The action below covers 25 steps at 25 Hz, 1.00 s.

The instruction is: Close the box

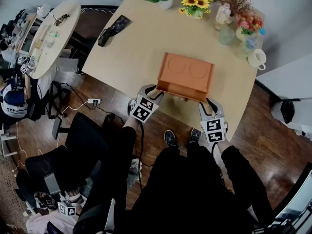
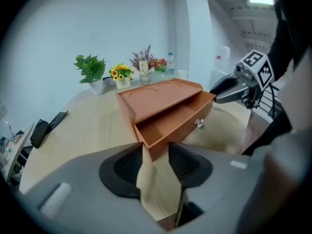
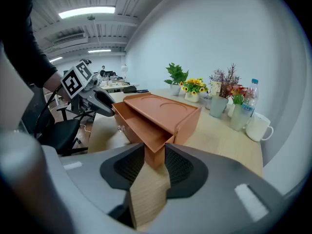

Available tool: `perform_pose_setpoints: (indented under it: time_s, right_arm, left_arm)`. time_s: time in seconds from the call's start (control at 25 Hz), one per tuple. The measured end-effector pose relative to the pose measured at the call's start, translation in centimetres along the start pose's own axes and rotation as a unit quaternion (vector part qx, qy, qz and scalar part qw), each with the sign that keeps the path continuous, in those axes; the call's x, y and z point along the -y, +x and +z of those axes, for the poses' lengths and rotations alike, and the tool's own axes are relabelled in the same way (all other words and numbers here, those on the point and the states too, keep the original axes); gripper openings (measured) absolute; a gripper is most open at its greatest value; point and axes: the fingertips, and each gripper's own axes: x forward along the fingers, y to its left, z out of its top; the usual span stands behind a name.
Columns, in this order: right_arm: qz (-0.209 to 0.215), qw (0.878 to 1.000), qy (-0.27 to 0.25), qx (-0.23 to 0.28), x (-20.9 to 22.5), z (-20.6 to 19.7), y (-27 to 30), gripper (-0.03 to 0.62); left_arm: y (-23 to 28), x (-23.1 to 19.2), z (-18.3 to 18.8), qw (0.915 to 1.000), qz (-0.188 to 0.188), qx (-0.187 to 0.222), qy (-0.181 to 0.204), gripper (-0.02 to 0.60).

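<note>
The box (image 1: pixel 187 72) is set on the table (image 1: pixel 131 48) just ahead of both grippers, with its drawer (image 1: pixel 179 90) pulled out towards them. The left gripper (image 2: pixel 155 152) is closed tight on the drawer's near left corner, and the right gripper (image 3: pixel 155 155) is clamped on its right corner

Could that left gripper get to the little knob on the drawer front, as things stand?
Probably yes. The left gripper holds the near corner of the drawer, and the knob is just along the same front, with nothing before it; the right gripper is at the far corner.
</note>
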Motion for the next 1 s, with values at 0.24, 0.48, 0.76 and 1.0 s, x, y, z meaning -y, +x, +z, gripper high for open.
perform_pose_setpoints:
  time_s: [0.24, 0.48, 0.76, 1.0]
  right_arm:
    - [0.038, 0.999, -0.012, -0.011, -0.1, -0.7, 0.8, 0.302]
    - [0.05, 0.996, -0.074, -0.012, 1.2, 0.8, 2.8, 0.391]
    - [0.064, 0.995, -0.072, -0.012, 2.5, 1.2, 3.0, 0.332]
    - [0.035, 0.999, -0.04, 0.004, 4.7, 1.3, 2.6, 0.181]
  left_arm:
    - [0.7, 0.1, -0.1, 0.9996, -0.009, 0.002, 0.026, 0.358]
    - [2.6, -0.7, 1.0, 0.9938, -0.046, -0.02, 0.1, 0.433]
    - [3.1, 0.0, 2.6, 0.9986, -0.023, -0.011, 0.047, 0.386]
    - [2.7, -0.6, 3.1, 0.9904, 0.093, 0.004, -0.101, 0.247]
